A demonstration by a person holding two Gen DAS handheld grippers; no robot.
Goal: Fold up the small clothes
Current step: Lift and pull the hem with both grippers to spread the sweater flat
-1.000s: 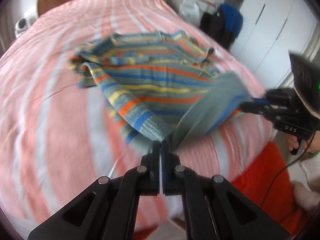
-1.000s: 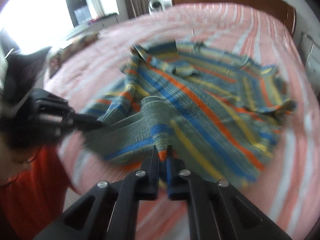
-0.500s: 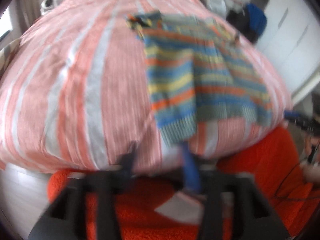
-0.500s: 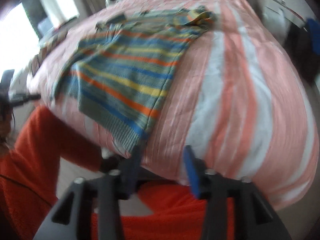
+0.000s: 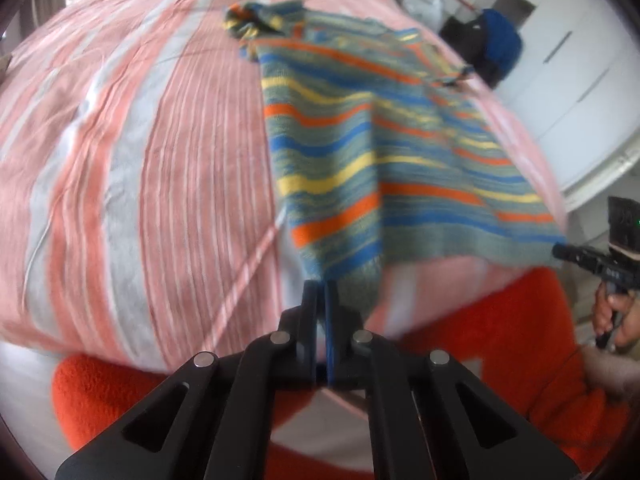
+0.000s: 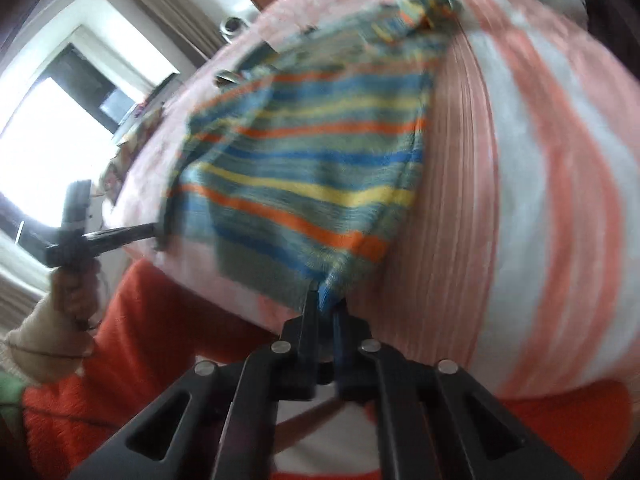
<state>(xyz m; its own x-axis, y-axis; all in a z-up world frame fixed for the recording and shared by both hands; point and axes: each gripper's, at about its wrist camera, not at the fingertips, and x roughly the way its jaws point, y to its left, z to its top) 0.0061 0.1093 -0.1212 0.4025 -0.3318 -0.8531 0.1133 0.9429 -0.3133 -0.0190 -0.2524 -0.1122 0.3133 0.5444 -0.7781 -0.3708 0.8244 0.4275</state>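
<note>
- At the near edge of the bed [image 5: 120, 168], the left gripper [image 5: 320, 292] is pinching one hem corner of the striped knit sweater [image 5: 360, 140], its jaws closed down on the ribbed edge.
- Just across the hem, the right gripper [image 6: 326, 300] is clamping the other bottom corner, so both are holding the sweater equally close, one per corner.
- Beyond the grippers, the sweater is lying body-flat on the pink-striped bedspread, its long axis running straight away from them toward the headboard; any fold, I judge, is going to travel along that line.
- Farther off, the sleeves and collar are bunching into a blurred heap, hard to sort out.
- Motion blur is smearing the hem, so the depth of each grip is unclear.
</note>
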